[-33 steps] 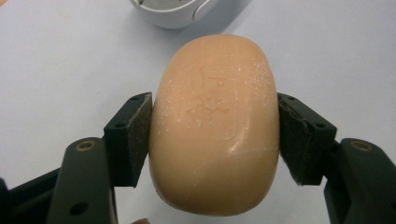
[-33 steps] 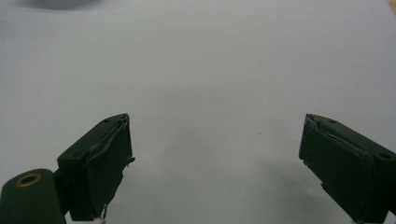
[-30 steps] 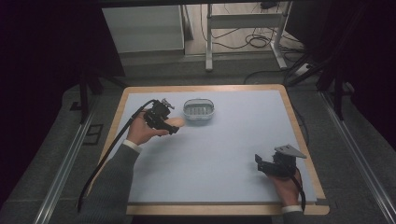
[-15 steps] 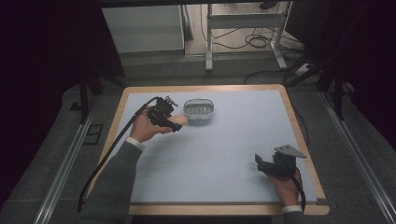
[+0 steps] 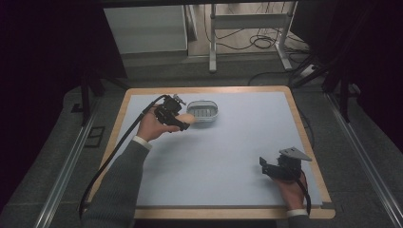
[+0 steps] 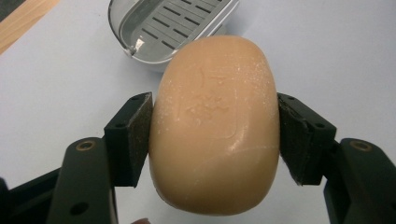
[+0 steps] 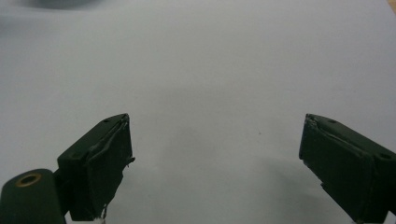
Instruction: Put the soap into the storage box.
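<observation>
An oval tan bar of soap (image 6: 215, 123) is clamped between the two black pads of my left gripper (image 6: 215, 135), which is shut on it. In the high view the left gripper (image 5: 183, 121) holds the soap (image 5: 186, 117) just left of a grey metal soap dish (image 5: 203, 112) with a slotted insert; the dish (image 6: 163, 25) lies just beyond the soap. My right gripper (image 5: 267, 166) rests low at the table's near right, its jaws wide apart. In the right gripper view, the open right gripper (image 7: 215, 163) has only bare table surface between its jaws.
The table (image 5: 228, 152) has a pale blue top with a wooden border. A cable (image 5: 119, 147) trails from the left gripper off the near left edge. Beyond the far edge stand a white cabinet (image 5: 145, 28) and a metal frame (image 5: 247, 23) with floor cables.
The left gripper with the soap has drifted slightly right, closer to the soap dish. The right gripper has stayed in place.
</observation>
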A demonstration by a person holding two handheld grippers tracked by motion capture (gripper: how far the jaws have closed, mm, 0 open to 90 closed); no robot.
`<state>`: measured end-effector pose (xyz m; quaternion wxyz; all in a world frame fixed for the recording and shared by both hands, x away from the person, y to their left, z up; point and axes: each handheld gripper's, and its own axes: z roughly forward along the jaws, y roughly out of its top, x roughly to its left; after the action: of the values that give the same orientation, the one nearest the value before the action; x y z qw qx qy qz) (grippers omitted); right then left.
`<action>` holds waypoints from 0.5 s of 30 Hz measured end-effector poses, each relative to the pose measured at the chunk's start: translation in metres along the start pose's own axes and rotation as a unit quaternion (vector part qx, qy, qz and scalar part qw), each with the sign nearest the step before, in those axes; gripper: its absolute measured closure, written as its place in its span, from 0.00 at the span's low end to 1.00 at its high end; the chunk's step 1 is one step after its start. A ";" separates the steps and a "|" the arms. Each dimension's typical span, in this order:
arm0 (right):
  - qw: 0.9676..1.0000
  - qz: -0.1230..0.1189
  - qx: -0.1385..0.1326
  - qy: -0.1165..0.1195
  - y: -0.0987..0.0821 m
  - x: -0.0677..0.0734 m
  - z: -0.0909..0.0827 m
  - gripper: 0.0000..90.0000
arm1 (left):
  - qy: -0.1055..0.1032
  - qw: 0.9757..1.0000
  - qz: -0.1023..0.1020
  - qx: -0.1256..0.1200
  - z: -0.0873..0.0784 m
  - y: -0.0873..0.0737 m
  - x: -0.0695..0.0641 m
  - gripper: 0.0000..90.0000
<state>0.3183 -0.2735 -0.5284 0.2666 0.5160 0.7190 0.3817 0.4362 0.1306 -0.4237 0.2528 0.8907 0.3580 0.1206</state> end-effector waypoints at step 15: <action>1.000 0.000 0.000 -0.001 0.000 0.000 0.000 0.11 | 0.000 1.000 0.012 0.007 0.006 0.016 -0.001 0.37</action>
<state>0.3183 -0.2735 -0.5284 0.2671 0.5164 0.7188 0.3813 0.4477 0.1178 -0.4203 0.2450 0.8969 0.3479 0.1208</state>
